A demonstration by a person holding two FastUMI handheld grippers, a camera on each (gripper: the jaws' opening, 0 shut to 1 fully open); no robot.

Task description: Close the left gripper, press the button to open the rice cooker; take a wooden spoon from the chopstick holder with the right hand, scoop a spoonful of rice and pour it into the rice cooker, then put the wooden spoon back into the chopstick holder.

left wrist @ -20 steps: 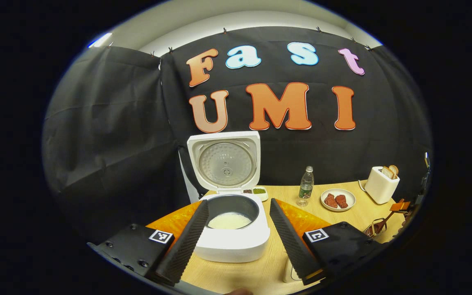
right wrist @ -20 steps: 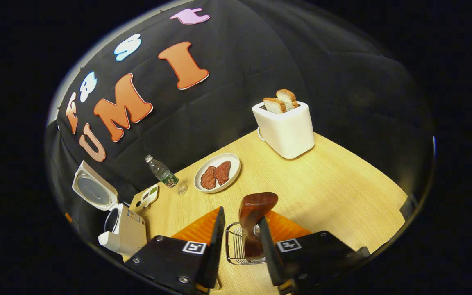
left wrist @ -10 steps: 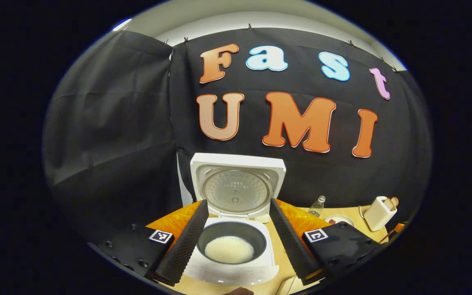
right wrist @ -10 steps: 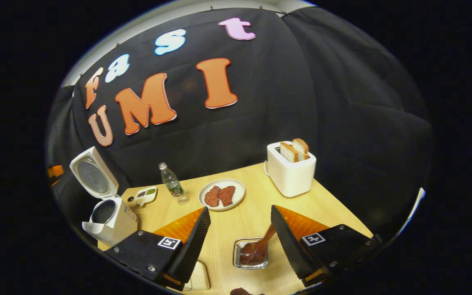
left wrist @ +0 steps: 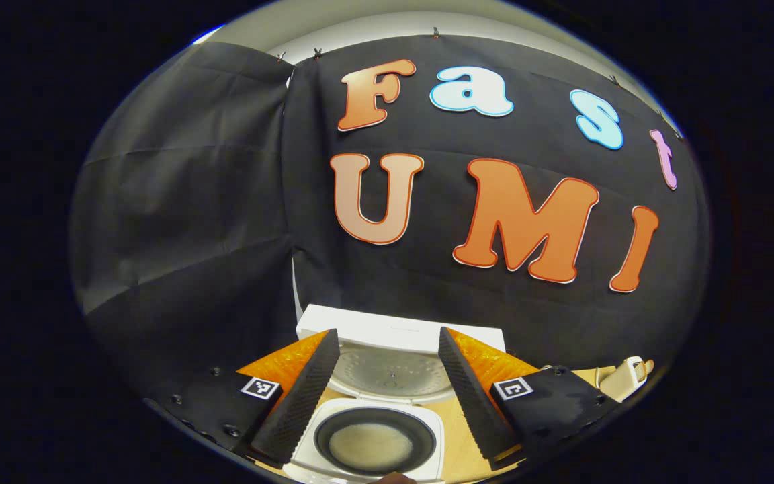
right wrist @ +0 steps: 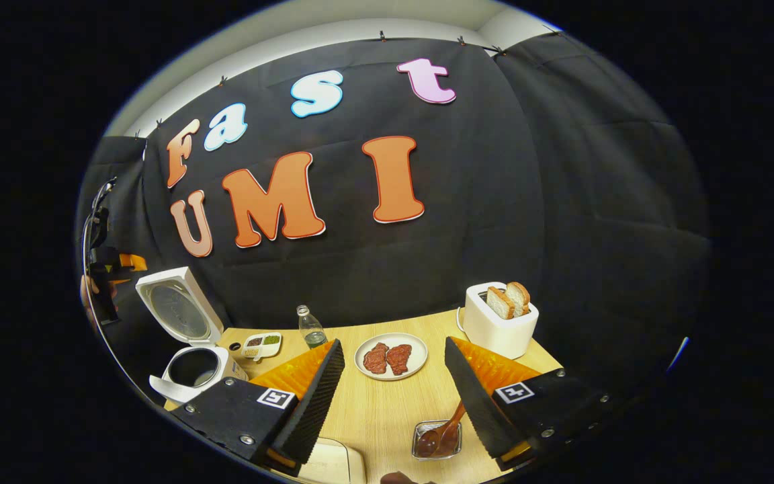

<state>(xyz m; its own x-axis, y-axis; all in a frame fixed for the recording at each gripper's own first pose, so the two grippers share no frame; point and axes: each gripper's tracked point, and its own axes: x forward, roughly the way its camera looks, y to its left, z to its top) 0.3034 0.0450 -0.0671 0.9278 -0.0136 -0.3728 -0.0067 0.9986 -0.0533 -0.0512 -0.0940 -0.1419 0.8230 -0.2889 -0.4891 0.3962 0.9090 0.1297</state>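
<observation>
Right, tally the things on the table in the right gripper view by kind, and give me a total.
Appliances: 2, rice cooker, toaster
Bottles: 1, water bottle
Dishes: 2, plate of meat, small sectioned dish
Utensil sets: 2, chopstick holder, wooden spoon standing in it
Total: 7

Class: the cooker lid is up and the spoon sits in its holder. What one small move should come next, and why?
Probably none beyond easing both grippers clear. The rice cooker stands open with rice in its pot, the wooden spoon rests in the chopstick holder, and the right gripper is open and empty, so the task looks finished.
</observation>
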